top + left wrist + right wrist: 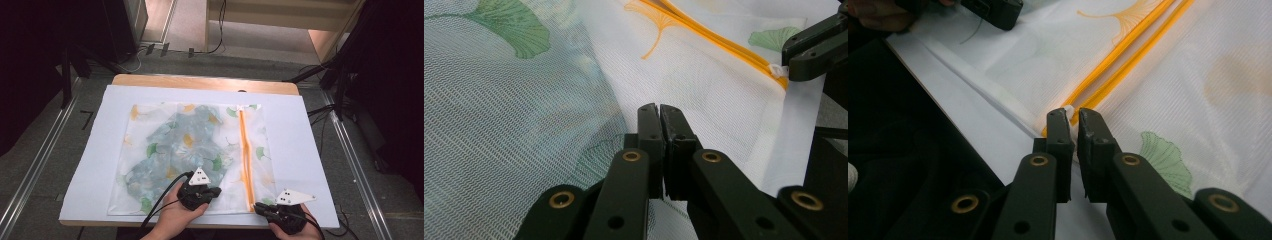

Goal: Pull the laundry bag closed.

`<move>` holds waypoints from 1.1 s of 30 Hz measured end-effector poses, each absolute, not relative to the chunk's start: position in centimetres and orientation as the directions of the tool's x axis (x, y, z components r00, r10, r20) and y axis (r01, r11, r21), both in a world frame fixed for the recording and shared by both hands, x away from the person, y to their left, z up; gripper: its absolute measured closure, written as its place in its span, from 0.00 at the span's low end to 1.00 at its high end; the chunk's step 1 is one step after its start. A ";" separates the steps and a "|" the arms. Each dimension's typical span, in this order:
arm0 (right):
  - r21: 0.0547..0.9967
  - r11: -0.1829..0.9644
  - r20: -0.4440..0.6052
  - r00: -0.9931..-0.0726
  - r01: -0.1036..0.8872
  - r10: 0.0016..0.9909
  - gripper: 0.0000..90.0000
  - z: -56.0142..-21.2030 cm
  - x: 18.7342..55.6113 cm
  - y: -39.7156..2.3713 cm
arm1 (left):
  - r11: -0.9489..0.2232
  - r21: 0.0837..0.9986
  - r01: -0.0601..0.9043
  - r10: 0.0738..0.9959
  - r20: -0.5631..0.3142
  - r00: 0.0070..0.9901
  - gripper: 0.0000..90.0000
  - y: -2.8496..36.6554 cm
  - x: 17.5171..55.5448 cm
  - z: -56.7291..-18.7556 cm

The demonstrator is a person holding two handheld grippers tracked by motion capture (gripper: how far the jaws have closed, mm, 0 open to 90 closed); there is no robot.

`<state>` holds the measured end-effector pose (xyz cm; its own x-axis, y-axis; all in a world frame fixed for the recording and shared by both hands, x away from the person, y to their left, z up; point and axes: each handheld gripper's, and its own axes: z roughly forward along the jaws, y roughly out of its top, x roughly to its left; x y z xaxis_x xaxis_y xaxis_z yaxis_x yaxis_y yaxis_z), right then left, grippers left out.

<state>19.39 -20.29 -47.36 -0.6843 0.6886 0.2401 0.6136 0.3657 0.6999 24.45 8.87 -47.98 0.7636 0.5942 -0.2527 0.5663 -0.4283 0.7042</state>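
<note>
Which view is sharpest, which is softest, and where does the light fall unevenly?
High view: soft and low in detail, bright on the white sheet, dark at the side edges. Left gripper view: the mesh bag is crisp, the jaws nearest the camera slightly blurred. Right gripper view: the orange zip is clear, the left side lies in deep shadow.

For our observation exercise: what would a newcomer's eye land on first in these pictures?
Likely the white mesh laundry bag printed with green and orange ginkgo leaves, lying flat on the white table sheet. Its bright orange zipper runs down its right side. At the zipper's near end, the right gripper is shut on the small white zipper pull.
</note>
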 end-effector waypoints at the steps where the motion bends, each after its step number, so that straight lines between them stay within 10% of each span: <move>1: 0.706 0.363 0.240 -0.687 0.609 0.686 1.00 -47.3 19.4 -20.3 | -0.427 0.705 0.567 0.592 -0.256 0.764 0.99 8.9 24.5 -48.0; 11: 0.713 0.329 0.237 -0.654 0.619 0.718 1.00 -47.1 19.7 -20.6 | -0.422 0.705 0.570 0.592 -0.262 0.762 1.00 8.9 24.5 -48.0; 26: 0.705 0.408 0.178 -0.701 0.580 0.690 0.69 -47.8 19.5 -19.9 | -0.423 0.705 0.569 0.592 -0.260 0.763 1.00 8.9 24.5 -48.0; 33: 0.703 0.457 0.139 -0.736 0.544 0.662 0.93 -47.7 19.0 -19.6 | -0.425 0.705 0.568 0.594 -0.256 0.763 1.00 8.9 24.5 -48.0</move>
<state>18.96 -19.65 -47.66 -0.7361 0.6625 0.1389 0.5442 0.4573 0.7033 24.48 8.89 -48.00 0.7627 0.5939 -0.2560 0.5675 -0.4249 0.7053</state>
